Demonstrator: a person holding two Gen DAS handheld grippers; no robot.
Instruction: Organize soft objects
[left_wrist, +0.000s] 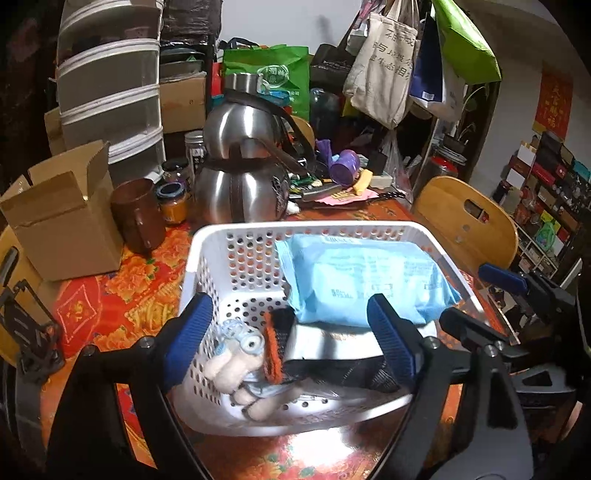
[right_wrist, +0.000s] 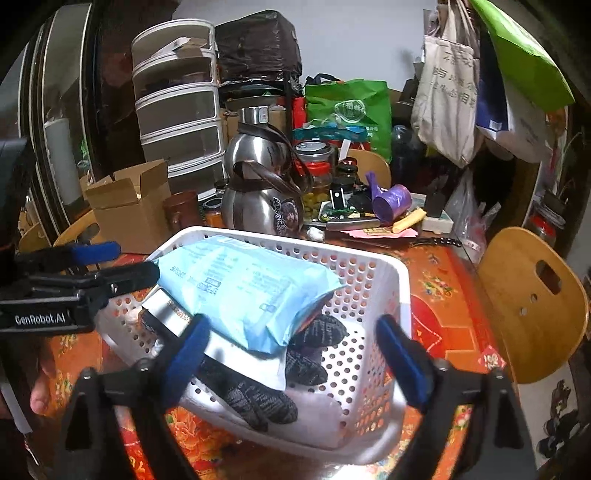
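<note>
Nearest in each wrist view are the tools themselves. The left gripper (left_wrist: 290, 339) has its jaws spread wide and holds nothing; they straddle the near left corner of the white perforated basket (left_wrist: 236, 258). The right gripper (right_wrist: 295, 354) is likewise wide open and empty, its jaws poised over the basket's near right end.

The basket sits near the front edge of the worktop (left_wrist: 122, 306), which is covered by a red-and-orange flowered cloth. Inside it, at the near left corner, lies a cream felt toy (left_wrist: 236, 362); beside that is an orange-edged black piece (left_wrist: 275, 347), which I cannot identify. Dark knitted gloves (right_wrist: 258, 402) lie along the basket floor, under a silver pouch (right_wrist: 243, 362). A pale blue soft pack (left_wrist: 365, 280) lies across the top, leaning toward the far wall.

Judging by this, the gathering step looks nearly or fully finished. No loose soft item shows clearly on the cloth, so the next move probably calls for a check.

Beyond the basket stand a brown mug (left_wrist: 138, 218), a cardboard box (left_wrist: 62, 221) and two steel kettles (left_wrist: 243, 173) stacked one on the other.
</note>
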